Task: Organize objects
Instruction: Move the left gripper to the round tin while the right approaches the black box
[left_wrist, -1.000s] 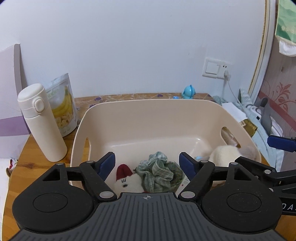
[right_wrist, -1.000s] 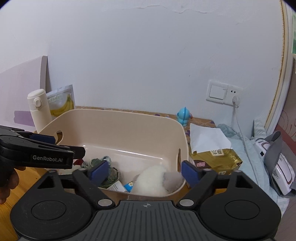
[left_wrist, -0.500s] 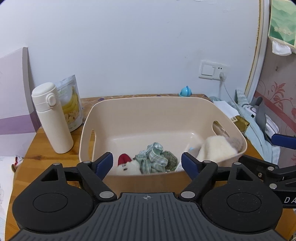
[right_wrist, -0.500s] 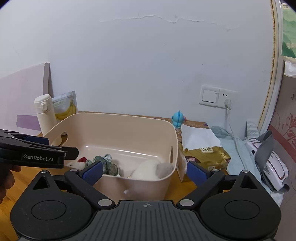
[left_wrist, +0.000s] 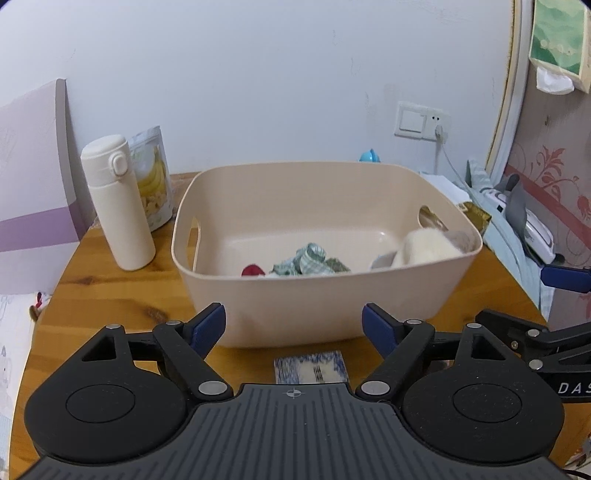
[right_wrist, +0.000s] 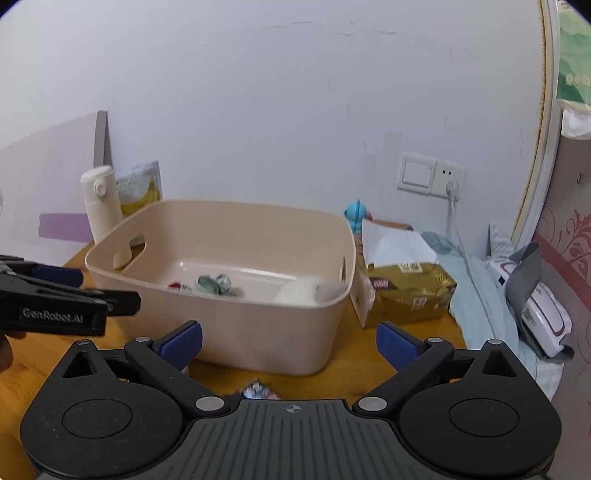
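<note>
A beige plastic bin stands on the wooden table. Inside lie a green checked cloth, a small red-and-white toy and a white fluffy toy. A small blue-patterned packet lies on the table in front of the bin. My left gripper is open and empty, short of the bin's near wall. My right gripper is open and empty, also before the bin.
A white flask and a banana snack bag stand left of the bin. A gold bag, a blue figurine, cloth and a white device lie to the right. The wall is close behind.
Both grippers have pulled back and up from over the bin; the bin now looks smaller and the packet on the table in front has come into view.
</note>
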